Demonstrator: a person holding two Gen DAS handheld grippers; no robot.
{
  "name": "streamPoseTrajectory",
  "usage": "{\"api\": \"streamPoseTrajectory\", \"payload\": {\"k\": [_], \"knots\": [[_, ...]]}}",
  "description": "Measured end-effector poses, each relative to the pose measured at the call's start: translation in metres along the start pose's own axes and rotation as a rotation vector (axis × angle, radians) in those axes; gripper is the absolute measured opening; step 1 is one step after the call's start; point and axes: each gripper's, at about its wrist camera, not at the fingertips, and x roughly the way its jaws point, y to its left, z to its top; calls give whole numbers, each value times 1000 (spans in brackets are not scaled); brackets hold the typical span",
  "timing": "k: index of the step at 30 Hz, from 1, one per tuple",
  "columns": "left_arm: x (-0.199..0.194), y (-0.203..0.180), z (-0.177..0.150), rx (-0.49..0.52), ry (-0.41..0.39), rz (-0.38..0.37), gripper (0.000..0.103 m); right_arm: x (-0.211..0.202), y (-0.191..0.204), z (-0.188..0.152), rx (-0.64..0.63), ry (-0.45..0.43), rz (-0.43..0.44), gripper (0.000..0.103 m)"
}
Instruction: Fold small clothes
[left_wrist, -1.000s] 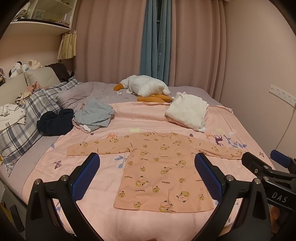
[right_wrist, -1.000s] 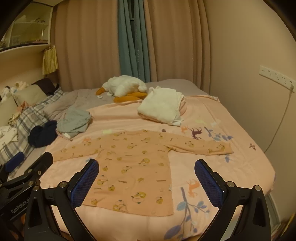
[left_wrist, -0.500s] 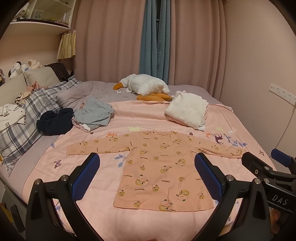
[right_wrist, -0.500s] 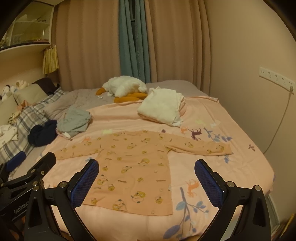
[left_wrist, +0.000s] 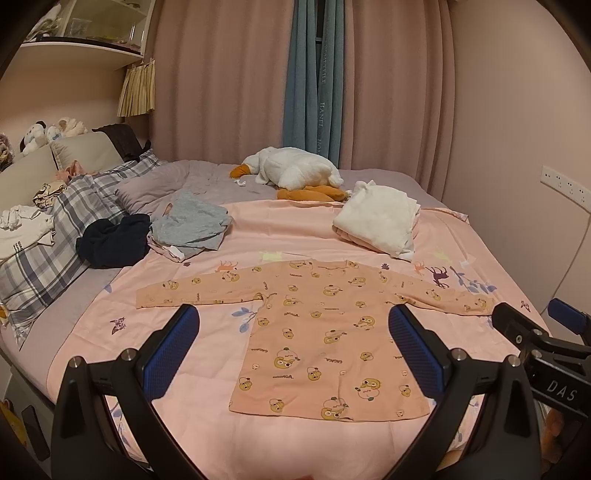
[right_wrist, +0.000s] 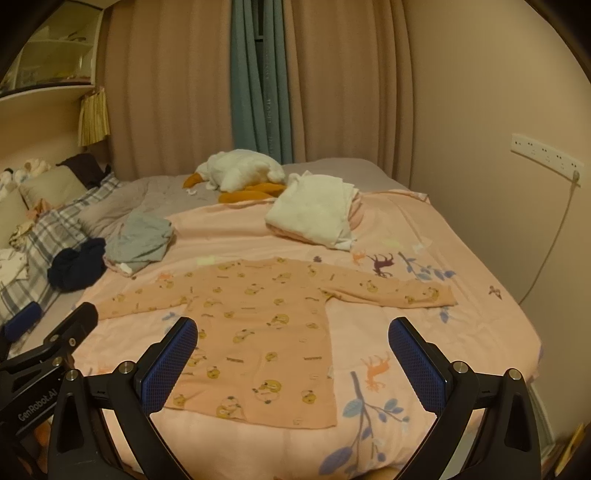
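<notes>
A small orange long-sleeved shirt with a bear print (left_wrist: 325, 332) lies flat on the pink bedsheet (left_wrist: 295, 229), both sleeves spread out, hem toward me. It also shows in the right wrist view (right_wrist: 266, 332). My left gripper (left_wrist: 291, 354) is open and empty, held above the bed's near edge over the shirt's lower left. My right gripper (right_wrist: 291, 362) is open and empty, held above the shirt's lower right. Each gripper appears at the edge of the other's view.
A folded white garment (left_wrist: 380, 218) lies behind the shirt. A grey garment pile (left_wrist: 188, 225) and a dark garment (left_wrist: 110, 243) lie at the back left. A white goose plush (left_wrist: 291, 173) lies near the curtains. Plaid pillows (left_wrist: 44, 243) are at the left. A wall is at the right.
Both grippers have drawn back and up slightly, so the shirt sits a little farther away in both views. The shirt has not moved.
</notes>
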Motion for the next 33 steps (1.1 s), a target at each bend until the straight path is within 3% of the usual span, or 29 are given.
{"api": "streamPoseTrajectory", "payload": {"k": [33], "knots": [[3, 13, 0, -14, 15, 24, 102, -2, 3, -3, -6, 4, -8, 102]]}}
